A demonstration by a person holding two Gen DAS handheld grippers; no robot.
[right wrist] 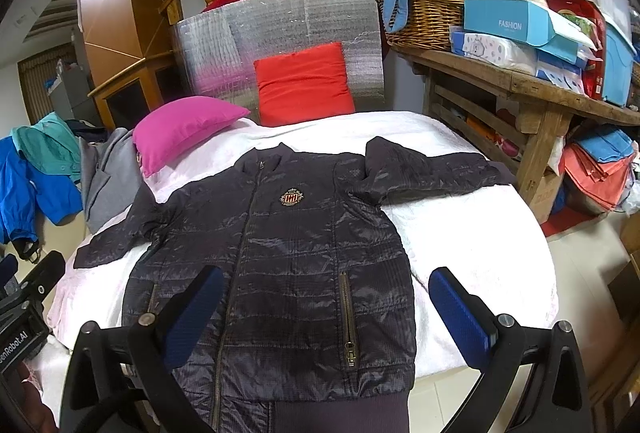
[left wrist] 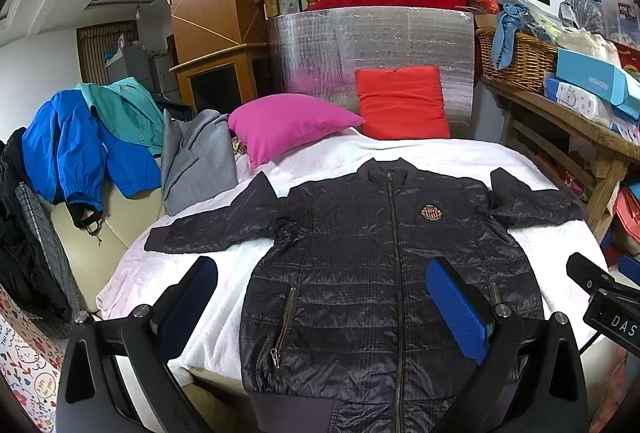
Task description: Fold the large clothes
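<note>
Left wrist view shows the jacket spread flat, zipped and face up on the bed, sleeves out to left and right, likely ready for folding. Both the left gripper and right gripper hover wide open above its near hem, holding nothing. Pillows sit far, off the cloth.

Both grippers same build: left gripper and right gripper have black angular finger arms, textured blue pads, silver screw heads (two per side). White lettering on each body, partly cut off.
</note>
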